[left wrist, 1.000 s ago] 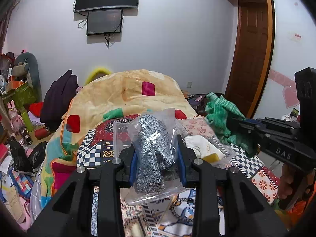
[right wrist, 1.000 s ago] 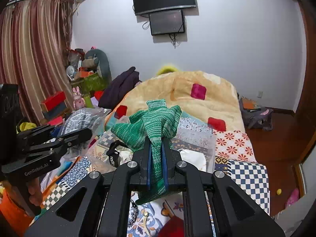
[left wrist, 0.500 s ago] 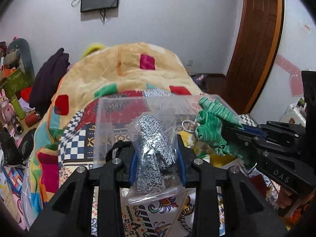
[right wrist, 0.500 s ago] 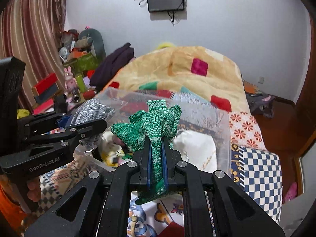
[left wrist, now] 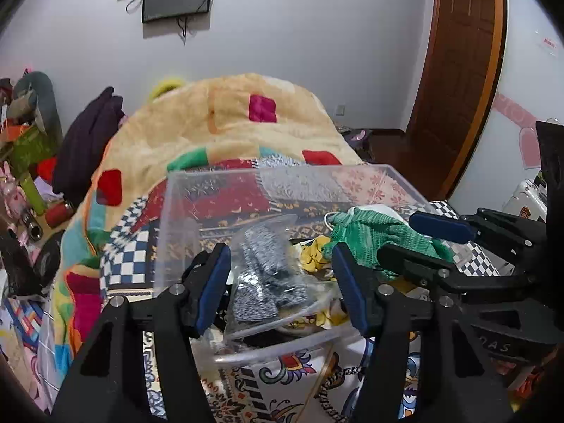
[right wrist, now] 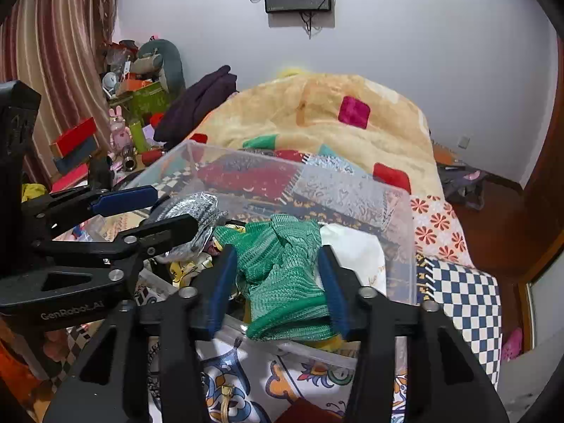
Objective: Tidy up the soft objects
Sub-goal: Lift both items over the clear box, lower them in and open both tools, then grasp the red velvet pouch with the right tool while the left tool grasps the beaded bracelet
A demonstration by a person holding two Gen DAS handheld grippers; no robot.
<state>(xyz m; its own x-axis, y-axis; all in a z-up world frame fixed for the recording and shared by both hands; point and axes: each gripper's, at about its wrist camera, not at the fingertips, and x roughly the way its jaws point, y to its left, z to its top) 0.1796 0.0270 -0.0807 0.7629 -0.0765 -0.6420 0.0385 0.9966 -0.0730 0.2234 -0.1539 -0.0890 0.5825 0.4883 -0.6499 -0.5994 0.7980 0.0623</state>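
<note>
A clear plastic bin sits on the bed and holds several soft items. My left gripper is open over its near edge; a clear bag of grey speckled fabric lies loose between the fingers inside the bin. My right gripper is open too; a green knit cloth rests between its fingers on the bin's contents. The bin also shows in the right wrist view, with the grey bag behind the left gripper. The right gripper shows at right in the left wrist view.
A yellow patchwork blanket is heaped behind the bin. A white cloth and yellow items lie in the bin. A dark garment and cluttered shelves stand at left. A wooden door is at right.
Both grippers moved down over the bin and opened. The grey bag and the green cloth, held before, now lie released in the bin.
</note>
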